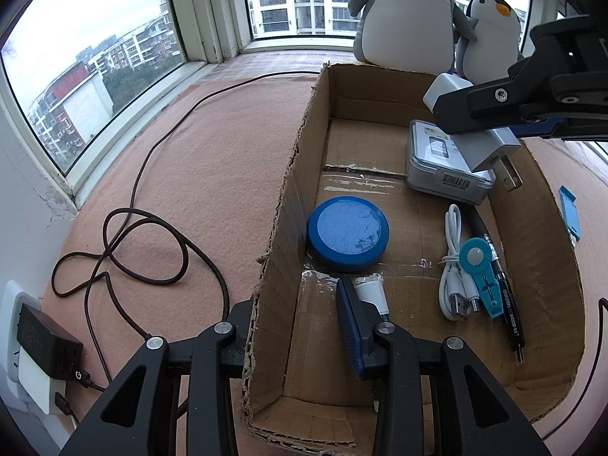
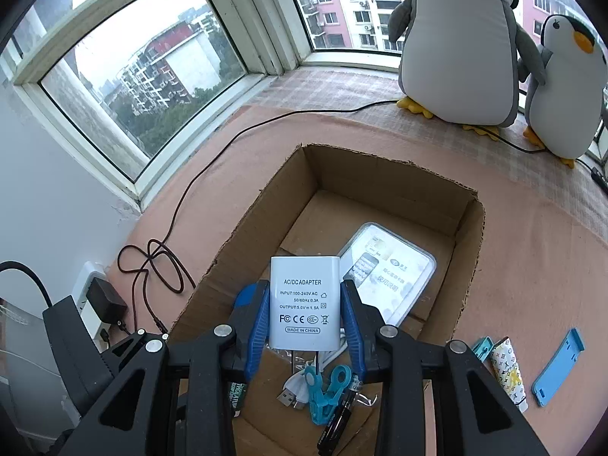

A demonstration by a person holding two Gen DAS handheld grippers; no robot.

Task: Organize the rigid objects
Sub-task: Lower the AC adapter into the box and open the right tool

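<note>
Overhead, the right claw, tilted downward, clamps the white adapter above the cardboard box.

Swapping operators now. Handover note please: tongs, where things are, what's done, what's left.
Right tongs: shut on the white AC/DC adapter, held above the cardboard box, not yet released.
Left tongs: shut on the box's side wall, apparently steadying it.
In the box: blue round tin, clear plastic case, white USB cable, teal clip, black pen.
Left: set the adapter down in the box, then collect the patterned tube and blue phone stand lying on the mat beside the box.
</note>
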